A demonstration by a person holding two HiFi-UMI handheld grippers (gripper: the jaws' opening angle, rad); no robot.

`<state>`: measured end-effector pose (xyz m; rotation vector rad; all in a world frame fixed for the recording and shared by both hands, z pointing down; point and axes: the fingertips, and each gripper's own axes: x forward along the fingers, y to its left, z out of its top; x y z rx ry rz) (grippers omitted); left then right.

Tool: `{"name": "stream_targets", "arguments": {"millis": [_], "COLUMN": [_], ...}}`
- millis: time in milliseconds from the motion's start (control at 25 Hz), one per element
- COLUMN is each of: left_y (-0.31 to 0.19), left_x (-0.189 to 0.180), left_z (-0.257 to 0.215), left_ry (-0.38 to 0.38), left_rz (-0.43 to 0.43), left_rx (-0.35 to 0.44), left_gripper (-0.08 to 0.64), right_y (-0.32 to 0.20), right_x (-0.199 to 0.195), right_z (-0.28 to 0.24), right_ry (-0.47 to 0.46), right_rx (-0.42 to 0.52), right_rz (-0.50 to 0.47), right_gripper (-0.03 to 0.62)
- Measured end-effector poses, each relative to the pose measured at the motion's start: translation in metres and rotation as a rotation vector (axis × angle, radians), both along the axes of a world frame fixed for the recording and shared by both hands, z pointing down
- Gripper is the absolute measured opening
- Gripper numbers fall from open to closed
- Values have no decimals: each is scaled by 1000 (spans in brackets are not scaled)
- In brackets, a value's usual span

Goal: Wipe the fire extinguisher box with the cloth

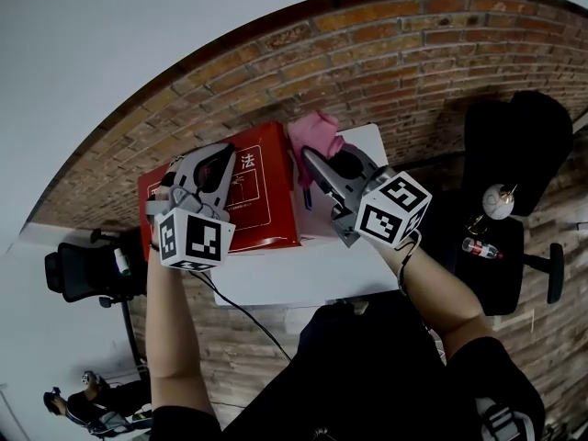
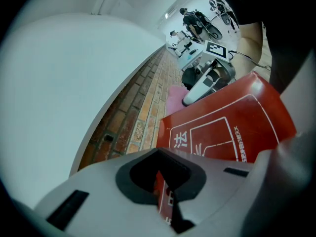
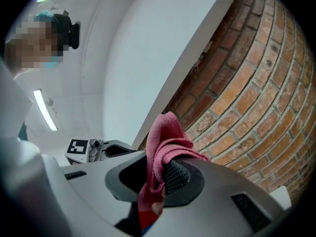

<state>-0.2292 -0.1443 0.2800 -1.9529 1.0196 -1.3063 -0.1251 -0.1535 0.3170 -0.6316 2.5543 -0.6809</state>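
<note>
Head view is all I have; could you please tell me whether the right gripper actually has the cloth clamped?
Observer: Yes. In the right gripper view the right gripper is shut on the pink cloth, which bunches up above the jaws.
Operator: Thank you. And what about the other one?
Observer: In the left gripper view the left gripper is closed on a thin red edge of the box.
</note>
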Motion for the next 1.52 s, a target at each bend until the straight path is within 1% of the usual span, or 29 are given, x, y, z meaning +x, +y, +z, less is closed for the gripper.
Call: {"name": "stream_targets", "arguments": {"millis": [240,440,760,1120,1520], "left_y": [0,-2,-1,-1,-1], "left_x": [0,-1,-1,1,0], "left_z": [0,-1,0,-2,-2], "left_ry": [0,0,1,6,7], "left_rz": [-1,0,0,-6,-10], "left_rx": [-2,0,2,0,3], "left_gripper": [31,31,31,31,31], "right_y": [-3,-8,-14,-17,-18], "right_x": [-18,-28,-31,-33,-34], "right_z": [6,14,37,61,83], "right_ry": [-29,-15,53,145,172], "right_rx": [-49,-67,-91,-80,-116], "right_rz": [-54,-72,-63,-41,-43], "right_gripper": [74,74,74,74,74]}}
